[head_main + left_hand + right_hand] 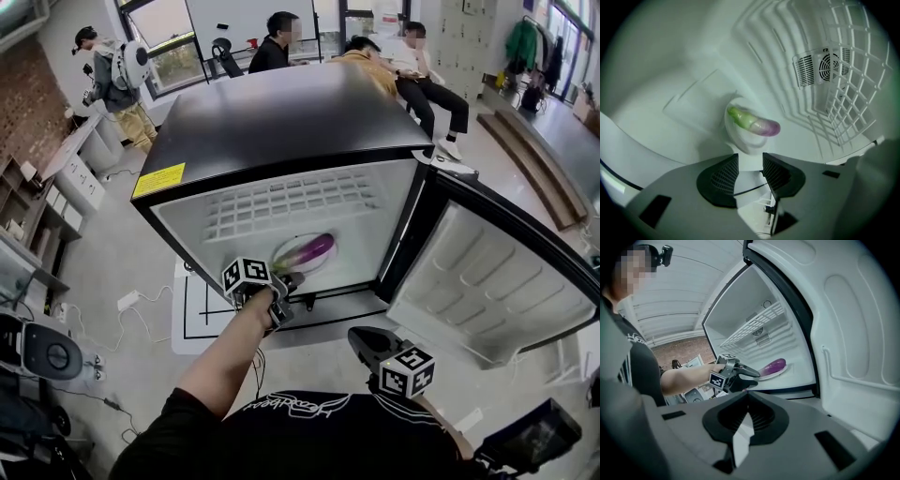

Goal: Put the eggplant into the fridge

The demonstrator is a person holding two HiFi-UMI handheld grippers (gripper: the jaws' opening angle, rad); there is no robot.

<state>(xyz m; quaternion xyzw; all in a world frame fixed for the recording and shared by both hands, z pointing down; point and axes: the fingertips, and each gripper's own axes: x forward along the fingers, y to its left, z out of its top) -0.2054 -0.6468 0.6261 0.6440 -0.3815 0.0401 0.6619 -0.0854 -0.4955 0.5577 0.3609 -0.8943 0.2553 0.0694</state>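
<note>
Left gripper view: left gripper [750, 160] jaws apart, empty; eggplant [754, 124] beyond.

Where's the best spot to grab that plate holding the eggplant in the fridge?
Probably by the near rim of the plate, coming through the open front, one jaw above, one below: it lies flat, and that edge is thin and clear of the eggplant.

Fridge [281, 122] door [487, 281] stands wide open on my right, mouth unblocked. Wire shelf [291, 202] caps the bay overhead, leaving a low lane under it. Plate [740, 140] with eggplant [754, 124] sits mid-floor, dead ahead of my open left gripper [287, 284]; bare floor either side. Right gripper [361, 339] sits outside, clear of the opening.
</note>
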